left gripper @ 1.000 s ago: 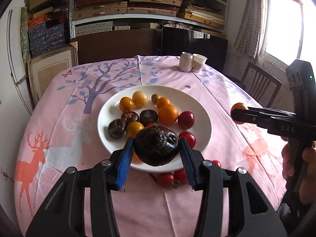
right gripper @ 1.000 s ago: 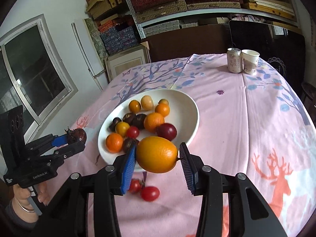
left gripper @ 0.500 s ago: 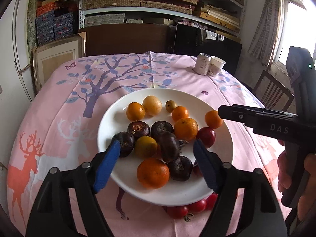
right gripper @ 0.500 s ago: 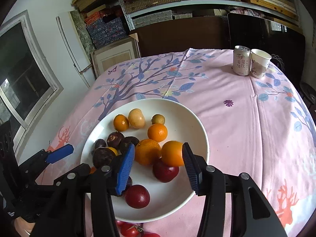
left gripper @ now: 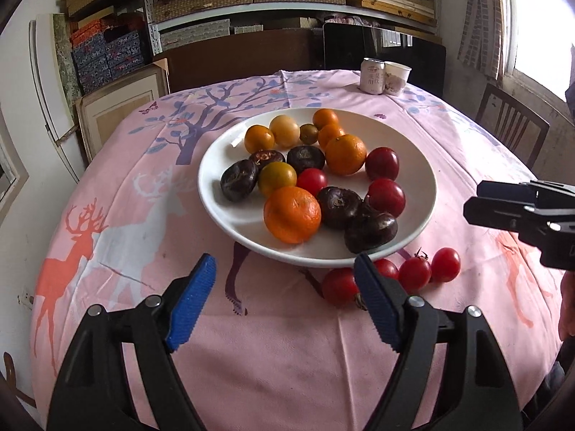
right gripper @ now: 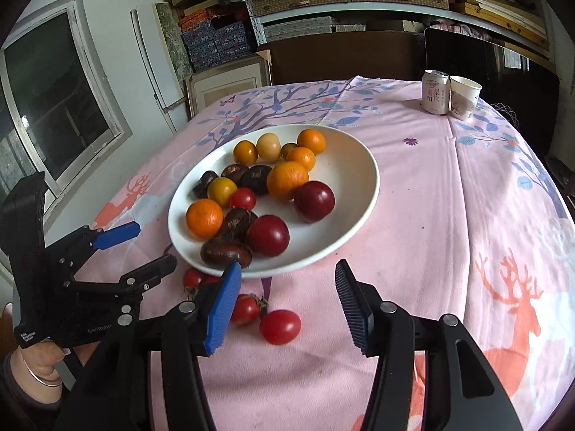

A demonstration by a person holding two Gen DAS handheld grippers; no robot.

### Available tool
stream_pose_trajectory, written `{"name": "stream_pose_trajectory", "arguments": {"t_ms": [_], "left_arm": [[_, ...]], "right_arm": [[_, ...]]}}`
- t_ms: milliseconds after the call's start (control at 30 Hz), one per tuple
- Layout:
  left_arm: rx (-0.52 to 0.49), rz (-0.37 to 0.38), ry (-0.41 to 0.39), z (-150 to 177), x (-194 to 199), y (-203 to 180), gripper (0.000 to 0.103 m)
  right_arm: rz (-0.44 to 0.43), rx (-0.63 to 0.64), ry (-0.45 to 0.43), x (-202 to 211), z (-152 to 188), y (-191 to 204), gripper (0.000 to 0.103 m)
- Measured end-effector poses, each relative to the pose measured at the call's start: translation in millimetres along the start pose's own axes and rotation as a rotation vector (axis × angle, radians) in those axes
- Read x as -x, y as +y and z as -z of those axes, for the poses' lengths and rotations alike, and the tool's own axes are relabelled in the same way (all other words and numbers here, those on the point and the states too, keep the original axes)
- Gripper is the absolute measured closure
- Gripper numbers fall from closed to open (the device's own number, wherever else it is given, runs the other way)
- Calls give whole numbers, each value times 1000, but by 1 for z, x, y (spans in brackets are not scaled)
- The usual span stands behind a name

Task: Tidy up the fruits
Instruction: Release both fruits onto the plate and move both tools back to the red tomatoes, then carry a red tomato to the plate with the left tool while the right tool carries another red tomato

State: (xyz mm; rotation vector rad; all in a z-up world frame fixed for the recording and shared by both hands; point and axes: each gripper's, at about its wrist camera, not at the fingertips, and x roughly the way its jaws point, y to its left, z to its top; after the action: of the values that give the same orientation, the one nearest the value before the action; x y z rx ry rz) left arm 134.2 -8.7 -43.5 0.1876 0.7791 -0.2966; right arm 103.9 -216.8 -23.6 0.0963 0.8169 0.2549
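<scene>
Soft daylight fills both views — a blown-out window (left gripper: 535, 28) glares at the upper right of the left wrist view. The white plate (left gripper: 413, 165) throws a faint shadow. Focus is sharp centrally; edges bow strongly — corners vignette to black.

Two wrist fisheye views look steeply down from close above the near edge of the table (left gripper: 118, 237), both facing the far edge and sharing the white plate (left gripper: 424, 194) of fruit
</scene>
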Motion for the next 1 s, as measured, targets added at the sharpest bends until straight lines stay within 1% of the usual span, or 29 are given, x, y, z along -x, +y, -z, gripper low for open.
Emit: {"name": "stream_pose_trajectory", "arguments": {"t_ms": [167, 467, 733, 800, 833, 867, 900, 933, 967, 1000], "left_arm": [[13, 1, 0, 3, 4, 1, 26], [16, -3, 2, 14, 13, 6, 26], [0, -11, 24, 27, 22, 14, 25], [-9, -11, 24, 27, 24, 12, 22], [-11, -12, 22, 28, 24, 12, 20], [-16, -16, 20, 29, 24, 11, 18], [-26, -22, 19, 29, 24, 8, 18], [-31, -23, 19, 28, 23, 7, 18], [-35, -22, 20, 28, 21, 5, 18], [-37, -20, 22, 28, 20, 3, 18]], "right_arm": [[8, 11, 24, -2, 16, 1, 48], [18, 43, 60, -12, 30, 3, 48], [-8, 50, 97, -26, 28, 5, 48], [-10, 61, 109, -31, 27, 9, 48], [-7, 70, 115, -35, 27, 12, 49], [-11, 74, 121, -39, 27, 14, 55], [-28, 66, 115, -40, 26, 14, 57], [-35, 53, 110, -41, 24, 13, 61], [-43, 40, 102, -40, 22, 11, 70], [-45, 31, 102, -40, 21, 9, 76]]}}
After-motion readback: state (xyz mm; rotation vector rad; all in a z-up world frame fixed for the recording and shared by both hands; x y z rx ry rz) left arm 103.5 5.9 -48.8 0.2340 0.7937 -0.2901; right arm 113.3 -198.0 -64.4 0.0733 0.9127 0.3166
